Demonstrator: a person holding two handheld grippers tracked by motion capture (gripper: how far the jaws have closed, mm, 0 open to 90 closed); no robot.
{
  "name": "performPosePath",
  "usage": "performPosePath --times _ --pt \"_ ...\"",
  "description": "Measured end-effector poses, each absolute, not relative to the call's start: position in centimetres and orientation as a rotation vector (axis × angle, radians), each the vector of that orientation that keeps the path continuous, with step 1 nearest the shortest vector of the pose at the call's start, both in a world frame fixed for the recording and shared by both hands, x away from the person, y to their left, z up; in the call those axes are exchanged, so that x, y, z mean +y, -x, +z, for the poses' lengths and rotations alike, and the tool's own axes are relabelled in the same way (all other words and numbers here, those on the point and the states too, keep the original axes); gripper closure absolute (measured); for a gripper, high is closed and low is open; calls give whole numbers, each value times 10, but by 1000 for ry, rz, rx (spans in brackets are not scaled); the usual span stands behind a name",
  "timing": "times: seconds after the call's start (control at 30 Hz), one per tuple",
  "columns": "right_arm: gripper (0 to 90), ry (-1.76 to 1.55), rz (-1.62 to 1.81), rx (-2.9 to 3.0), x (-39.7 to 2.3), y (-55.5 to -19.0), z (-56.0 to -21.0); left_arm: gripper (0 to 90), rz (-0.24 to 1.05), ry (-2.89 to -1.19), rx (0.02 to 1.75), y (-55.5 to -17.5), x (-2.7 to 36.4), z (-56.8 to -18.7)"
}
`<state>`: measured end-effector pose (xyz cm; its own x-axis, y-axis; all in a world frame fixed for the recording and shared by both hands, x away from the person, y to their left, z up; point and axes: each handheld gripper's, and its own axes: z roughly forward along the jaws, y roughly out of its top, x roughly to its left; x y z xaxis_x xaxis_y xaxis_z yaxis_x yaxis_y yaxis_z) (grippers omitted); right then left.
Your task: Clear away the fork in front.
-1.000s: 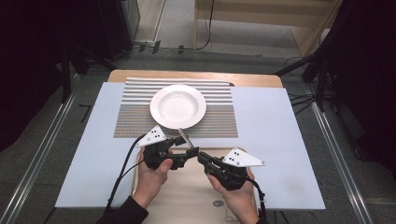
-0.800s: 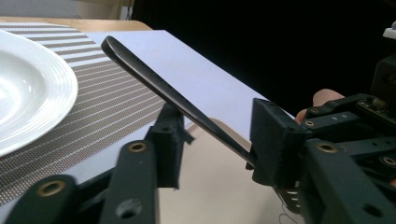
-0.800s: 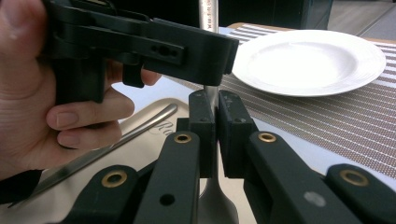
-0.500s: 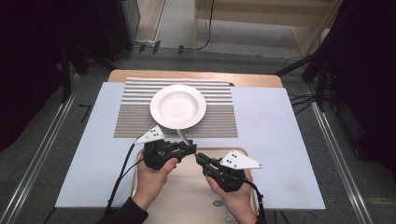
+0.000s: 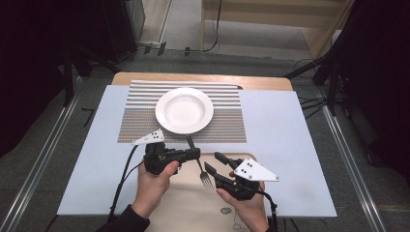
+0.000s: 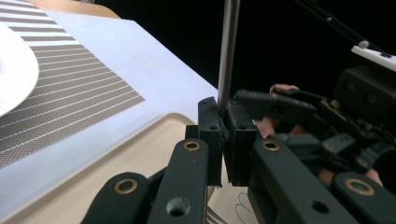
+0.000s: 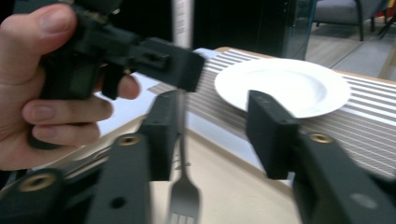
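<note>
A metal fork (image 5: 202,166) hangs tines-down over the beige tray (image 5: 179,208). My left gripper (image 5: 194,153) is shut on its handle (image 6: 229,60), the pads (image 6: 212,135) pressed on both sides of the shaft. Its jaws have just closed on it. My right gripper (image 5: 214,162) sits just right of the fork and stands open; its jaws have just been opening. In the right gripper view the fork (image 7: 183,198) hangs close to the left finger (image 7: 161,135), free of the right gripper (image 7: 215,135), with the left gripper (image 7: 154,58) above it.
A white plate (image 5: 184,109) rests on a striped placemat (image 5: 140,116) beyond the grippers. A pale blue sheet (image 5: 285,145) covers the table. Dark stands and cables flank the table at the far sides.
The fork has passed from the right gripper to the left. The left jaws closed on its handle, the right jaws opened, and the fork now hangs tines-down.
</note>
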<state>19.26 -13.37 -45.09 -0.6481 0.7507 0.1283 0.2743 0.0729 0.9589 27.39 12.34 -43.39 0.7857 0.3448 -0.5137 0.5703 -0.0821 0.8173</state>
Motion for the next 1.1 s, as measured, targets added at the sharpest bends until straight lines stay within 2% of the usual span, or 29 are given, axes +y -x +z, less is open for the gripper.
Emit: performPosePath --times 0.13,0.27,1.1 --pt "141 -1085 1523 1921 -141 -196 -451 870 -212 -1707 716 -273 128 -434" --pt "0 -1110 1518 1908 -155 -199 -454 870 -211 -1713 716 -272 132 -435" --pt "0 -1179 1485 1775 -245 -199 -460 870 -224 -1789 674 -260 162 -438"
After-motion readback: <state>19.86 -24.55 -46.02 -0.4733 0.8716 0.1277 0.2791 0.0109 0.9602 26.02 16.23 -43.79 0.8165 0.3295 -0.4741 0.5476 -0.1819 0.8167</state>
